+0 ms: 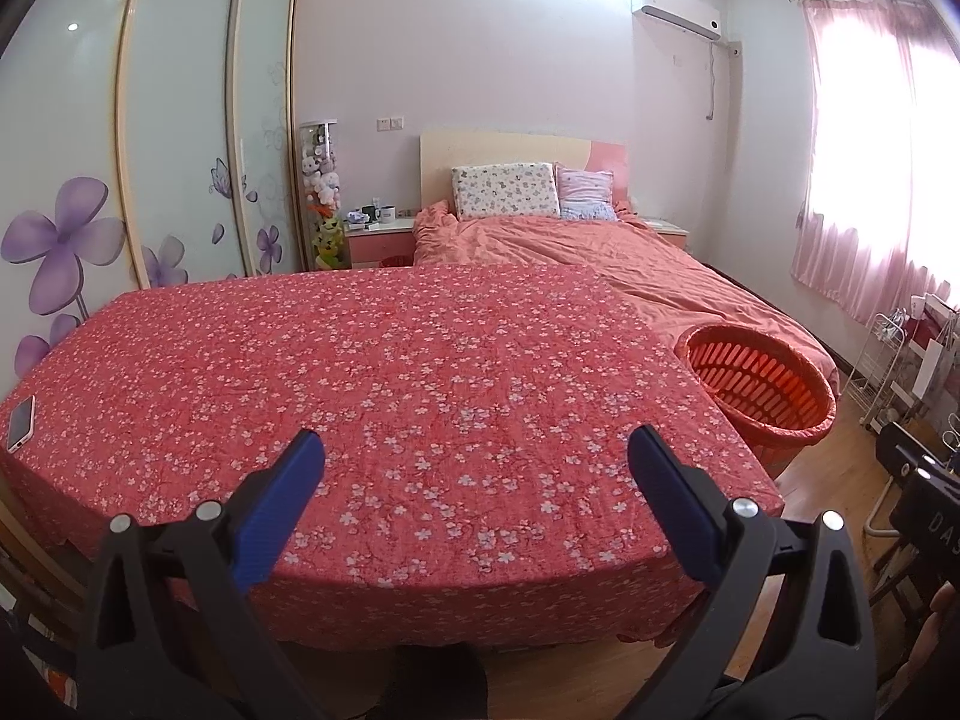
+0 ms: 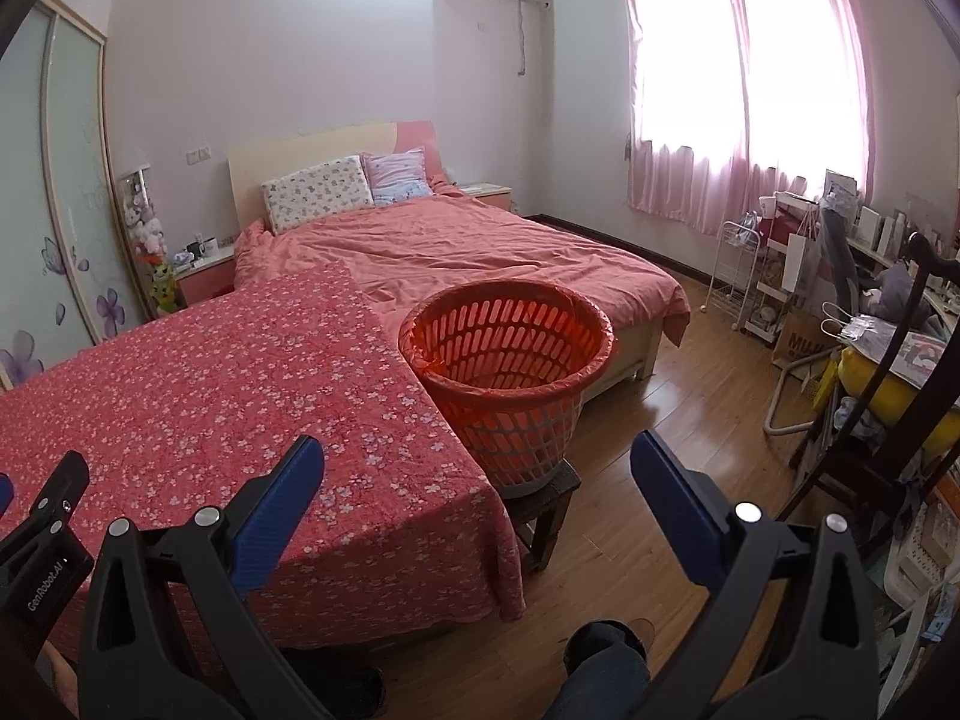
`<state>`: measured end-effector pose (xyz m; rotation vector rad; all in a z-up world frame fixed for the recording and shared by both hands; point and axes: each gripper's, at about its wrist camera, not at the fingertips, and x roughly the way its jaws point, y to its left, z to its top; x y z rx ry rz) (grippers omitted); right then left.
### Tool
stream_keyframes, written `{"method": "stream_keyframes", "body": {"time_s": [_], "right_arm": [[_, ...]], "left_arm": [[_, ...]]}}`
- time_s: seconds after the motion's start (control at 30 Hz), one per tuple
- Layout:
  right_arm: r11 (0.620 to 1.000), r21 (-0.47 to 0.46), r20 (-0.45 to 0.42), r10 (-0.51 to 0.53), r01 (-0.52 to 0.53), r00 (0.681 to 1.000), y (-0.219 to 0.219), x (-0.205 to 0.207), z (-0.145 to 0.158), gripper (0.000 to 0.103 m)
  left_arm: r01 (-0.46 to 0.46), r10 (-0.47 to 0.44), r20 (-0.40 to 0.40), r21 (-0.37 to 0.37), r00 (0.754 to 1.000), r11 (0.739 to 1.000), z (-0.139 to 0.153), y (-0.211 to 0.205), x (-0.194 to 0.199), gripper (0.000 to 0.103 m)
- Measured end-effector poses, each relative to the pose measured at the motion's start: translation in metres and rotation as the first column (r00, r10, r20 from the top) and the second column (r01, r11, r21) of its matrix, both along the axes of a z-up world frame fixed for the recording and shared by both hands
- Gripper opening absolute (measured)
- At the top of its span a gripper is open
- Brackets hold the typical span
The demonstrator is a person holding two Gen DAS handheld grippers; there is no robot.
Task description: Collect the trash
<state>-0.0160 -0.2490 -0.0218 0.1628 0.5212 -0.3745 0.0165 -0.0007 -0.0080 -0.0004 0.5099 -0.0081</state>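
An orange slotted basket lined with an orange bag stands on a small dark stool at the right edge of the table; it also shows in the left wrist view. The table carries a red cloth with white flowers. No trash shows on it. My left gripper is open and empty over the table's front part. My right gripper is open and empty above the table's right front corner, short of the basket. The left gripper's body shows at the left edge of the right wrist view.
A phone lies at the table's left edge. A bed with an orange cover stands behind the table. Wardrobe doors line the left wall. A white rack, a chair and cluttered shelves fill the right side. Wooden floor lies right of the basket.
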Motion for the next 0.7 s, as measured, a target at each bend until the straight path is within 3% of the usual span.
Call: {"method": "stream_keyframes", "body": {"time_s": [0.7], "right_arm": [[1.0,-0.01,0.007,0.007,-0.007,1.0,0.0029,0.0021,0.0024,0.101]], "left_arm": [[-0.002,0.002,0.038,0.01,0.999,1.0,0.0092,-0.0061,-0.0033,0.099]]}}
